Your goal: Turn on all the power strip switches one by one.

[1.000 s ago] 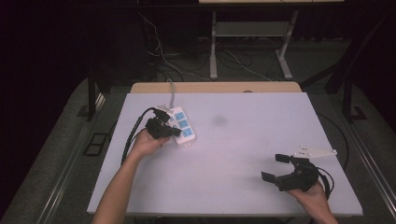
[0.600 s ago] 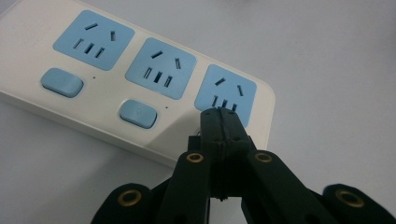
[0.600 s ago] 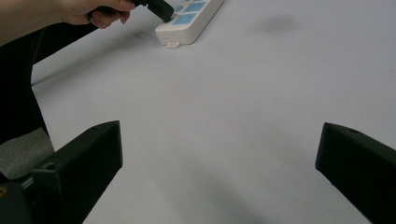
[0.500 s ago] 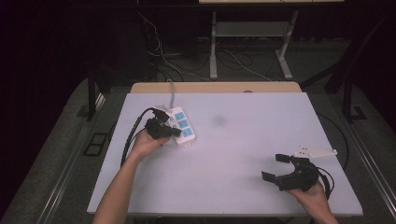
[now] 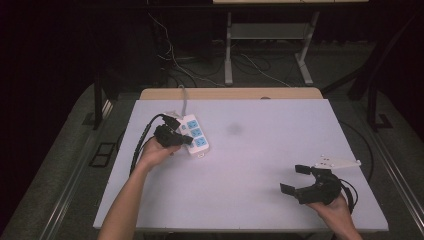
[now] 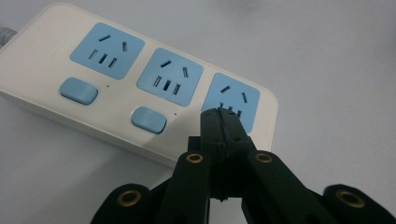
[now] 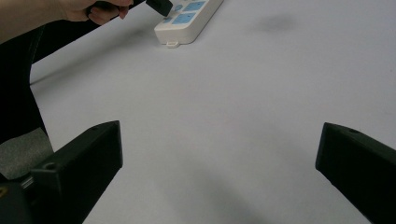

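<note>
Jaws pressed together, our left gripper hovers over the white three-socket power strip with blue faces at the white table's far left, likely to press a switch, while our right gripper waits wide open, well apart.

Dark room; grey floor; cables; metal stand.

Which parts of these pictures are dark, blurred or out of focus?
High view: floor beyond the white table is dark. Left gripper view: white power strip with blue sockets sharp, shut left tongs softer. Right gripper view: open right tongs blurred.
</note>
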Demonstrator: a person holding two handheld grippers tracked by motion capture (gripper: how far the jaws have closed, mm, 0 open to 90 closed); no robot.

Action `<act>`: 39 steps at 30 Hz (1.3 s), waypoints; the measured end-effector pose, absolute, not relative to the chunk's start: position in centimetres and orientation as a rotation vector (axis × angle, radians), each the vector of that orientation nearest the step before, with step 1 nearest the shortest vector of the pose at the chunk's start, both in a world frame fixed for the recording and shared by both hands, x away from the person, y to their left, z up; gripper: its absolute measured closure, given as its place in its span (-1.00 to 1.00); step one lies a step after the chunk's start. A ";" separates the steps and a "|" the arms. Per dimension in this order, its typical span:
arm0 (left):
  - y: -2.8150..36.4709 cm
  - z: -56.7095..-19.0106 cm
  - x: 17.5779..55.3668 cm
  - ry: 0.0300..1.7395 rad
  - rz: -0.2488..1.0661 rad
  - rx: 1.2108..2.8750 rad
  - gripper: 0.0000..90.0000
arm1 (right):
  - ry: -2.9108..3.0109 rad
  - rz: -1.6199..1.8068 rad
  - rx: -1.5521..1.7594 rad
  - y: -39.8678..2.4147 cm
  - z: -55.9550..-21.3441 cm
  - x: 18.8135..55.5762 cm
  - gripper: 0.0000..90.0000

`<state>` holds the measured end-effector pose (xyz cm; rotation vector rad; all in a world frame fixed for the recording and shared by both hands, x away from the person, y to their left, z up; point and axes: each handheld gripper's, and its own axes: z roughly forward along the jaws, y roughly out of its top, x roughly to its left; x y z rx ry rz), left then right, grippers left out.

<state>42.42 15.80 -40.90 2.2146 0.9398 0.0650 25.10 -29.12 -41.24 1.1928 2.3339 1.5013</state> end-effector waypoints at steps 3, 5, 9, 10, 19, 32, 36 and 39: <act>15.8 -40.5 42.5 0.931 0.078 2.218 0.99 | 2.334 1.499 1.196 -29.1 -41.3 25.1 -0.99; 15.8 -40.3 42.6 0.928 0.082 2.221 0.99 | 2.332 1.500 1.195 -29.2 -41.3 25.1 -0.99; 16.0 -39.9 42.8 0.932 0.086 2.222 0.99 | 2.334 1.500 1.196 -29.2 -41.3 25.1 -0.99; 16.0 -39.8 42.9 0.936 0.086 2.221 0.99 | 2.333 1.499 1.196 -29.2 -41.3 25.1 -0.99; 16.4 -38.8 43.6 0.942 0.111 2.227 0.99 | 2.333 1.498 1.199 -29.1 -41.3 25.2 -0.99; 16.8 -38.8 44.6 0.961 0.137 2.208 0.99 | 2.326 1.500 1.204 -29.2 -41.4 25.2 -0.99; 16.8 -39.0 44.9 0.965 0.139 2.203 0.99 | 2.328 1.498 1.204 -29.2 -41.4 25.2 -0.99; 16.9 -39.3 45.0 0.977 0.140 2.201 0.99 | 2.327 1.499 1.205 -29.2 -41.4 25.1 -0.99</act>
